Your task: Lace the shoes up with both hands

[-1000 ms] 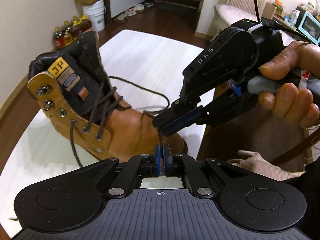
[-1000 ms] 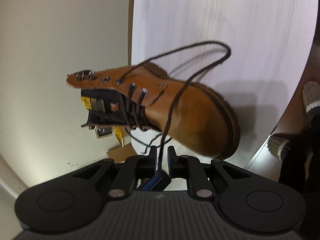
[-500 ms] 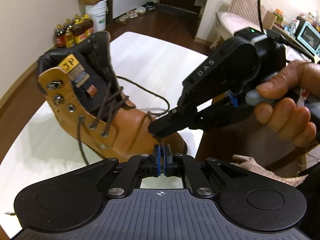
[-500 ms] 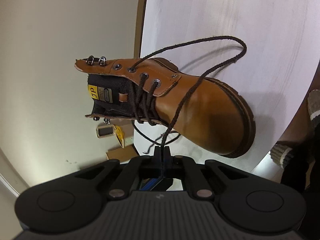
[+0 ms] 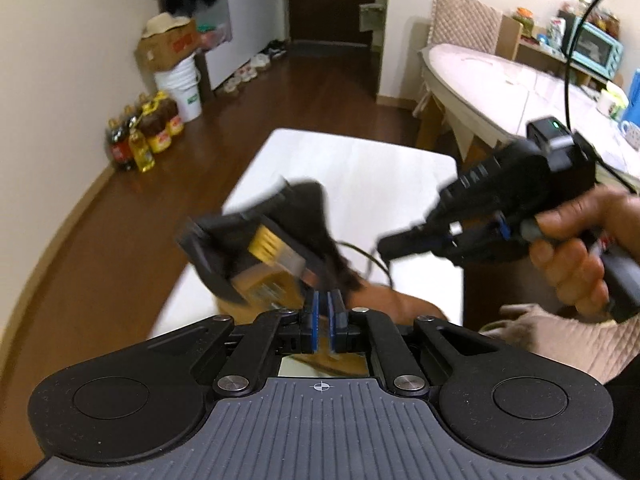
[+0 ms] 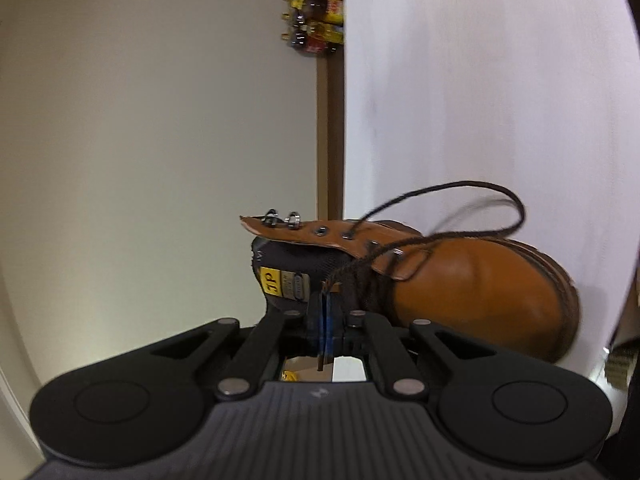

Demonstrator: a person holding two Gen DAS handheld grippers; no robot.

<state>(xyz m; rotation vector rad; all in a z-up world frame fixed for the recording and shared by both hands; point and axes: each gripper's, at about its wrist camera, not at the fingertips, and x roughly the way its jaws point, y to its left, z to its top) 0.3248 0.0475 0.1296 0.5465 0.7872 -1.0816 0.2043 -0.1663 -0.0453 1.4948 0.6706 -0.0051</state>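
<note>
White table (image 5: 360, 168) on dark wood floor (image 5: 100, 232), left hand-held gripper (image 5: 324, 312) opening, empty, right hand-held gripper (image 6: 326, 312) clamping lace (image 6: 460, 196)

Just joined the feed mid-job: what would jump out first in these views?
The tan leather boot on the white table dominates the right wrist view, its dark lace looping above it. The right gripper is shut on the lace end. In the left wrist view the boot is blurred, and the left gripper is opening, apparently empty.

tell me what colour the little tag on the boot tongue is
Yellow tag with dark lettering, clearest in the right wrist view.
</note>
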